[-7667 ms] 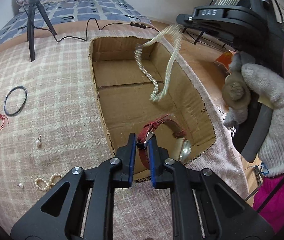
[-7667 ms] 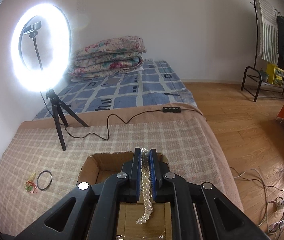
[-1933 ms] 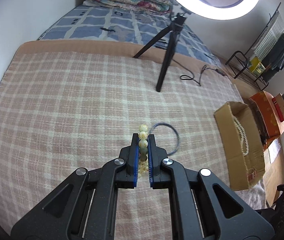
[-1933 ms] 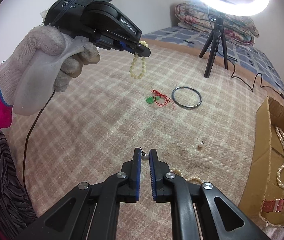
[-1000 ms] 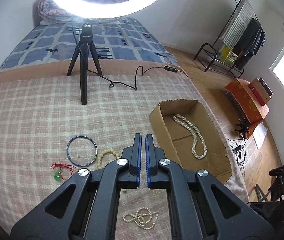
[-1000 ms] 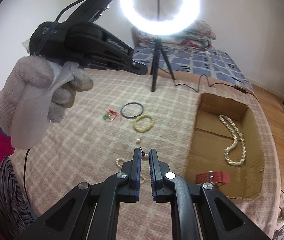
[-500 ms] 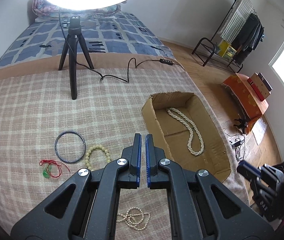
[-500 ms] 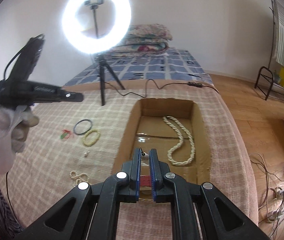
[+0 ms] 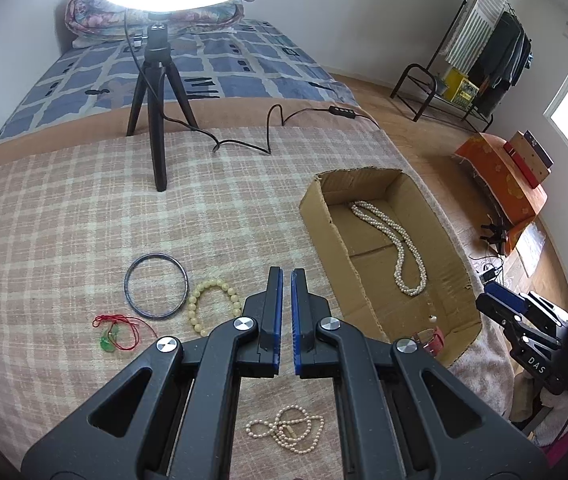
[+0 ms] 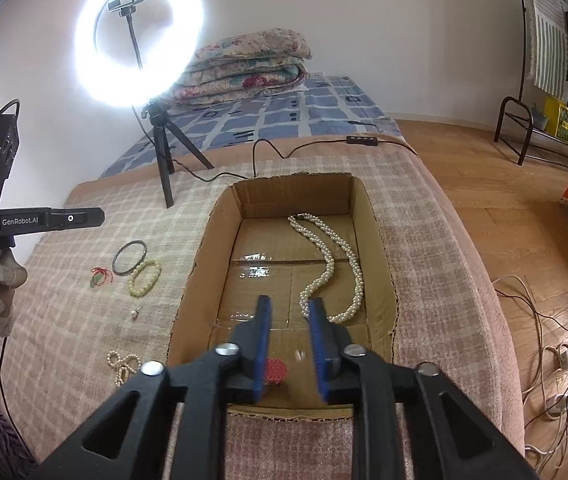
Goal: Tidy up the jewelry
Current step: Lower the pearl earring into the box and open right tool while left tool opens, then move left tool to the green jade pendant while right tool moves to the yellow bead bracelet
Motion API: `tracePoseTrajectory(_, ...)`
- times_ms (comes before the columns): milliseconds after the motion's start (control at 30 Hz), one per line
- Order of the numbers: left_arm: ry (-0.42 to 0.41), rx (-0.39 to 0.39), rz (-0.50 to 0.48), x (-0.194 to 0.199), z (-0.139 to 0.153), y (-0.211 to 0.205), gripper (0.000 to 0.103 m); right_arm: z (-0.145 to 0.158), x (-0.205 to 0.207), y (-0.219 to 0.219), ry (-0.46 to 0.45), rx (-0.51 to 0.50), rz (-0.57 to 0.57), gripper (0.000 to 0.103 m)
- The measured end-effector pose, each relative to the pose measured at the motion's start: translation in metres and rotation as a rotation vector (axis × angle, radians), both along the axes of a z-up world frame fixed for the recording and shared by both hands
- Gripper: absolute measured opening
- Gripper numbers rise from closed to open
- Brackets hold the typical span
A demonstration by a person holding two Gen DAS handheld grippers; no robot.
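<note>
A cardboard box (image 10: 383, 240) (image 9: 323, 232) on the plaid blanket holds a long pearl necklace (image 10: 331, 256) (image 9: 395, 240) and a red watch (image 10: 276, 368) (image 9: 431, 338). My right gripper (image 10: 288, 320) is open above the box's near end; a small pearl earring (image 10: 299, 355) (image 9: 432, 317) is below it inside the box. My left gripper (image 9: 286, 280) is shut and empty above the blanket. On the blanket lie a yellow bead bracelet (image 9: 212, 304) (image 10: 144, 277), a dark bangle (image 9: 155, 290) (image 10: 128, 258), a red-string green pendant (image 9: 114, 330) (image 10: 100, 276), a small pearl bracelet (image 9: 287, 434) (image 10: 122, 364) and a pearl earring (image 10: 136, 313).
A ring light on a black tripod (image 9: 156, 80) (image 10: 162, 152) stands at the blanket's far side, its cable (image 9: 244, 140) trailing right. Folded quilts (image 10: 244, 64) lie on the bed behind. Wooden floor with cables (image 10: 555, 352) is to the right of the bed.
My right gripper has opened over the box and the pearl earring it held has dropped out of it. My left gripper stays shut and has shifted slightly over the blanket.
</note>
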State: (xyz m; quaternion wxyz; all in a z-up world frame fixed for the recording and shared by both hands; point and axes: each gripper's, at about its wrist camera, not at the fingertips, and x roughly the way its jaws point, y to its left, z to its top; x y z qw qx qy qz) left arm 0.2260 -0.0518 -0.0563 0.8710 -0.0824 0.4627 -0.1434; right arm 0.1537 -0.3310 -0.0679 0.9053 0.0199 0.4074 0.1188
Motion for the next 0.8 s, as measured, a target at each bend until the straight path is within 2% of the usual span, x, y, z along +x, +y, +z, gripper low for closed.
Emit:
tracePoseTrajectory(100,-0.007,0.004,0.007,-0.001,0.001,0.008,0.002,0.002,-0.001,0.001,-0.007,-0.01,-0.013,0.039)
tracePoseTrajectory(167,-0.009,0.007,0.012,-0.002,0.002,0.014,0.002,0.004,-0.001,0.002,-0.018,-0.011,-0.02,0.069)
tracePoseTrajectory(233,-0.013,0.01,0.029,-0.004,0.003,0.024,0.004,0.009,-0.004,0.004,-0.043,-0.004,-0.024,0.084)
tracePoseTrajectory(267,-0.015,0.013,0.04,-0.004,0.004,0.03,0.012,0.011,-0.005,0.006,-0.054,-0.004,-0.028,0.088)
tracePoseTrajectory(300,-0.017,0.012,0.051,-0.005,0.004,0.035,0.018,0.013,-0.006,0.007,-0.059,-0.006,-0.032,0.089)
tracePoseTrajectory(333,-0.022,0.007,0.063,-0.005,0.005,0.041,0.033,0.014,-0.005,0.009,-0.061,-0.01,-0.036,0.091)
tracePoseTrajectory(367,-0.024,0.001,0.071,-0.006,0.005,0.046,0.04,0.015,-0.005,0.011,-0.061,-0.008,-0.038,0.093)
tracePoseTrajectory(533,-0.035,0.017,0.105,-0.009,0.011,0.072,0.04,0.018,-0.003,0.023,-0.06,-0.007,-0.044,0.098)
tracePoseTrajectory(800,-0.012,0.043,0.178,-0.012,0.006,0.116,0.04,0.025,0.001,0.051,-0.076,-0.029,-0.026,0.098)
